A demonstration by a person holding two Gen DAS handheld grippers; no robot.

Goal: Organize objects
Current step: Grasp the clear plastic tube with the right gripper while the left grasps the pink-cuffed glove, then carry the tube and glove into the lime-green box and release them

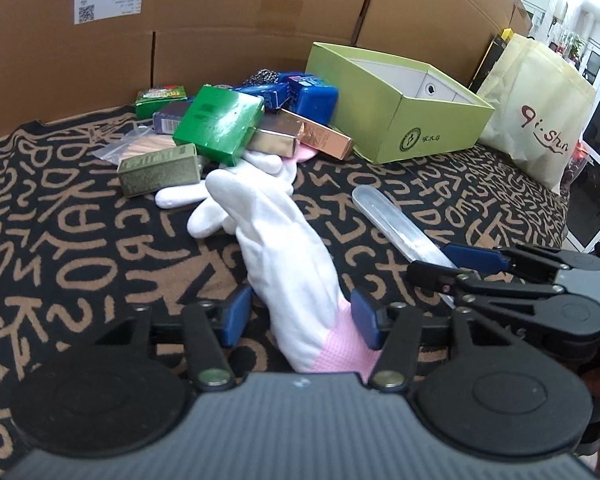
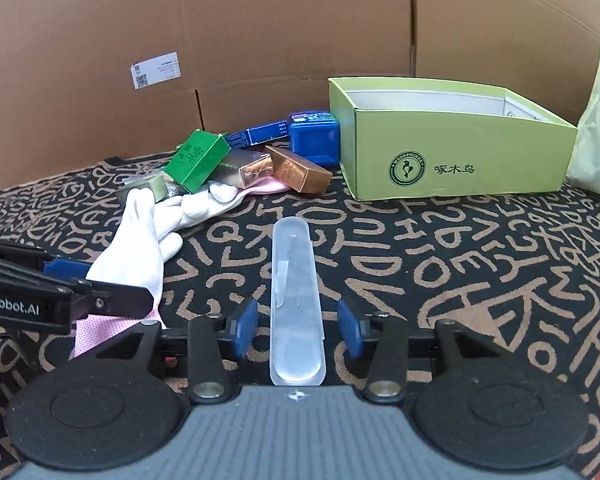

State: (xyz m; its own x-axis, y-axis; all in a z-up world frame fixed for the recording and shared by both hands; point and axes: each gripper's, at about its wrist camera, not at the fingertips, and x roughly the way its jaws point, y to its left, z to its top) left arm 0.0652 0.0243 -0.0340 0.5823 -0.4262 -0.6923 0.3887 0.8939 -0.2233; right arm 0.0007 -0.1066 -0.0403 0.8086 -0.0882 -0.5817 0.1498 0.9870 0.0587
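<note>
A white glove with a pink cuff [image 1: 284,256] lies on the desk [image 1: 80,240], which is covered by a black cloth patterned with tan letters. Its cuff sits between the blue pads of the left hand-held gripper [image 1: 300,320]; the jaws stand spread, the right pad at the cuff's edge and the left pad clear of the fabric. The glove's fingers reach toward 12 o'clock, overlapping a second white glove [image 1: 188,196] at the foot of a pile of small boxes.

At 3 o'clock from the glove lies a clear plastic case [image 2: 296,300], long and rounded at its ends, pointing toward 12 o'clock in the right wrist view. The right hand-held gripper [image 2: 298,328] straddles its near half with jaws spread, and a gap shows on both sides between the pads and the case.

The pile, at 11 o'clock from the case, holds a green box [image 1: 220,120], an olive box [image 1: 160,168], two copper-coloured boxes [image 2: 296,168], a blue container [image 2: 314,140] and a bag of wooden sticks [image 1: 140,146].

At 1 o'clock stands an open lime-green box [image 2: 452,160] with a round emblem on its front. A cream bag [image 1: 540,108] leans at its right, and a cardboard wall [image 2: 260,40] closes the back.
</note>
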